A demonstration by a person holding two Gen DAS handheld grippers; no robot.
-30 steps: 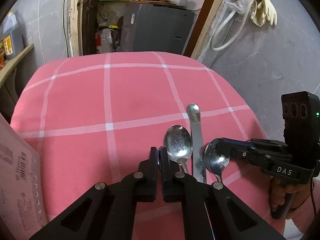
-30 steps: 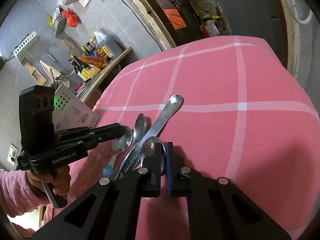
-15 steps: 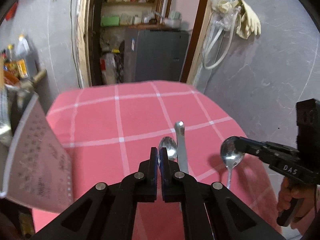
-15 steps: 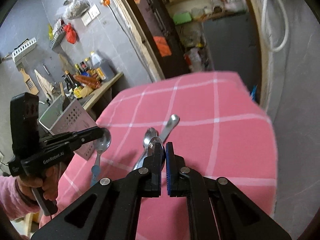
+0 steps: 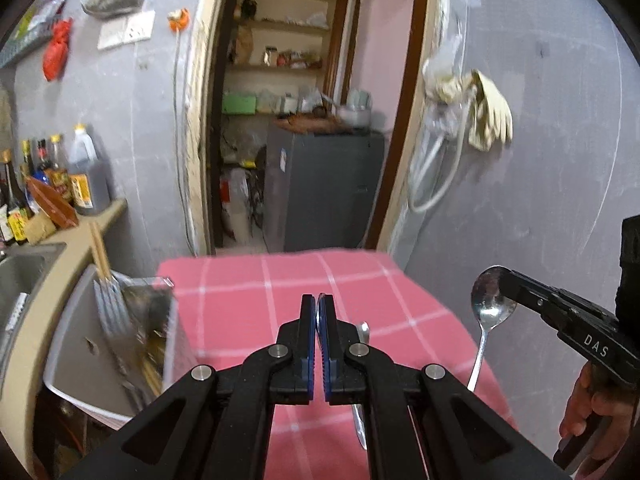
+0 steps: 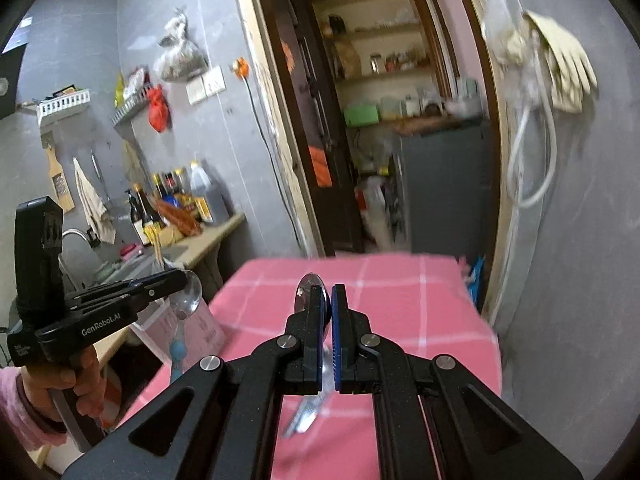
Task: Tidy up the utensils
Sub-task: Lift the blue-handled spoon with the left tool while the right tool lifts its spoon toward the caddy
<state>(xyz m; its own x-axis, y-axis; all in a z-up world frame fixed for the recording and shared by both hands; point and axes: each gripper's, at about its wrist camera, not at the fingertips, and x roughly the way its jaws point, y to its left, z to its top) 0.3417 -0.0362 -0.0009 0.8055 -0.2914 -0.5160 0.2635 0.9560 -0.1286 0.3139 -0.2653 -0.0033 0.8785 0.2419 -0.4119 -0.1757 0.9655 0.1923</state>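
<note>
Left gripper (image 5: pixel 319 300) clamped on blue-handled spoon (image 6: pixel 188 296), right gripper (image 6: pixel 327 294) on steel spoon (image 5: pixel 491 300).

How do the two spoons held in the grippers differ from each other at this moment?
The spoon with the light blue handle tip, gripped by the left gripper, hangs near the grey utensil basket. The plain all-steel spoon, in the right gripper, hangs beside the pink checked tablecloth's other edge. Both are pinched at the bowl, handles hanging down.

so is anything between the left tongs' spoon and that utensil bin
Nothing visible does. The left tongs hold their blue-handled spoon in the air, and the utensil bin sits open-topped down to the left off the table edge, already holding forks and chopsticks.
</note>
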